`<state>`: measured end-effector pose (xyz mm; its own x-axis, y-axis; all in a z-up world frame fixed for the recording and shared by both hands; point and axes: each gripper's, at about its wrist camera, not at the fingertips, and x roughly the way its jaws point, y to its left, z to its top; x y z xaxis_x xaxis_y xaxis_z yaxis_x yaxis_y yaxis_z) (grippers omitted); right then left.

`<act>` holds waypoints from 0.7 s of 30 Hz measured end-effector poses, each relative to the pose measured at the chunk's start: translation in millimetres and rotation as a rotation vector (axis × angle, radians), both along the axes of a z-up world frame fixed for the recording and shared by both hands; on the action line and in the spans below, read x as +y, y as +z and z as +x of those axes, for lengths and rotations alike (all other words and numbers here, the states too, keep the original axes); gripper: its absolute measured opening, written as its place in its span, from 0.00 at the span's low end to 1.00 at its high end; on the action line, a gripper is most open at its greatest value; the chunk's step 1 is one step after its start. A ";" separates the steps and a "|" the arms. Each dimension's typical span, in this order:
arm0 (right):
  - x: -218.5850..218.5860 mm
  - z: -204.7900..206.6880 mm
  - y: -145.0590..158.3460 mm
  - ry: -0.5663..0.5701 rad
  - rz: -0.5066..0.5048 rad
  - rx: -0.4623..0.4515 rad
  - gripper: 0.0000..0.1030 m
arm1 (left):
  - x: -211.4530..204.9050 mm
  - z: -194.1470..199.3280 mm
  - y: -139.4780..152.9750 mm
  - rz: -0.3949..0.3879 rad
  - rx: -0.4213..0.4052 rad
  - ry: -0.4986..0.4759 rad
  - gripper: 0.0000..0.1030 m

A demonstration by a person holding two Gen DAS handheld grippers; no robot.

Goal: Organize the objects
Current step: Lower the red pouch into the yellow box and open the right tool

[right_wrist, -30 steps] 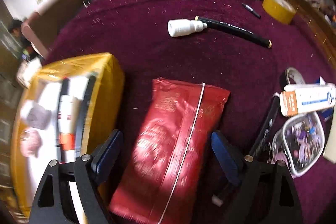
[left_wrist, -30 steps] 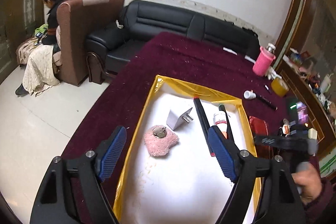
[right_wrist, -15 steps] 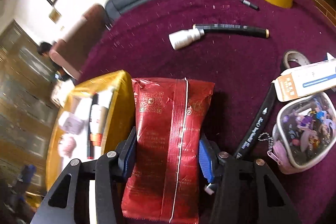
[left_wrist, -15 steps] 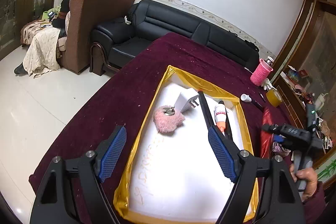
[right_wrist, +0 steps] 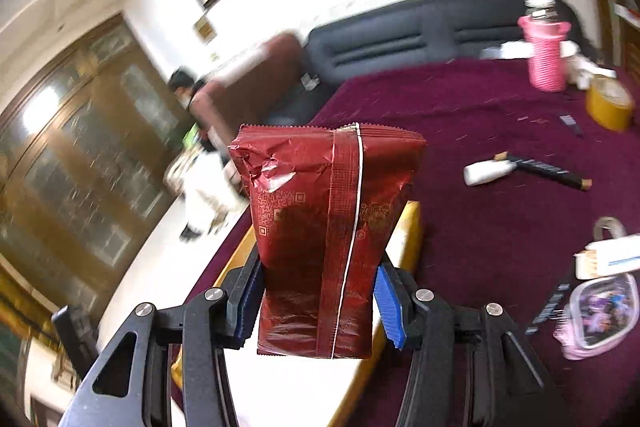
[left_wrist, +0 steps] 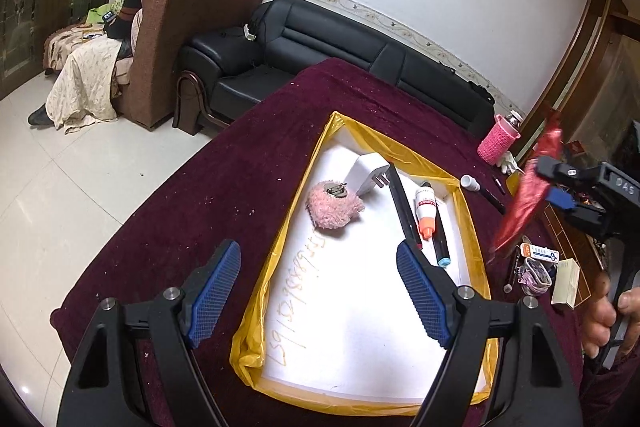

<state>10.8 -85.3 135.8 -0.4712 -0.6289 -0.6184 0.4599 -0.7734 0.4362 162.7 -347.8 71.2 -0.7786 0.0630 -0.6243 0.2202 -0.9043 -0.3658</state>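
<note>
My right gripper (right_wrist: 318, 301) is shut on a red foil packet (right_wrist: 326, 219) and holds it in the air beside the right edge of the yellow-rimmed white tray (left_wrist: 280, 247). The packet also shows in the left wrist view (left_wrist: 528, 187), with the right gripper (left_wrist: 560, 187) on it. My left gripper (left_wrist: 320, 291) is open and empty above the tray's near end. In the tray lie a pink fluffy item (left_wrist: 334, 207), a white plug adapter (left_wrist: 366, 173), a glue bottle (left_wrist: 426, 211) and black pens (left_wrist: 404, 211).
On the maroon tablecloth (right_wrist: 480, 227) lie a white bottle (right_wrist: 486, 173), a black marker (right_wrist: 548, 173), a yellow tape roll (right_wrist: 610, 103), a pink cup (right_wrist: 546, 55), a white box (right_wrist: 608, 259) and a clear pouch (right_wrist: 600, 315). A black sofa (left_wrist: 320, 55) stands behind.
My right gripper closed on the red packet, lifted it off the cloth and swung toward the tray. My left gripper rose and pulled back, still open.
</note>
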 end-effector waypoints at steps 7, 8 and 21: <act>-73.4 -12.6 -65.6 0.116 0.108 -0.149 0.54 | -6.2 5.3 -5.6 -0.008 0.005 0.006 0.77; -85.4 -19.4 -75.3 0.119 0.132 -0.174 0.54 | -7.4 5.7 -6.2 -0.006 0.004 0.007 0.77; -160.1 -83.2 -97.2 0.054 0.394 -0.165 0.53 | -24.6 9.1 -18.1 0.057 0.007 0.023 0.77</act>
<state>-72.5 -245.3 38.6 -0.3188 -0.3509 -0.8805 0.4535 -0.8722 0.1834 171.8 -372.4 53.2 -0.7847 0.0801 -0.6147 0.2384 -0.8764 -0.4185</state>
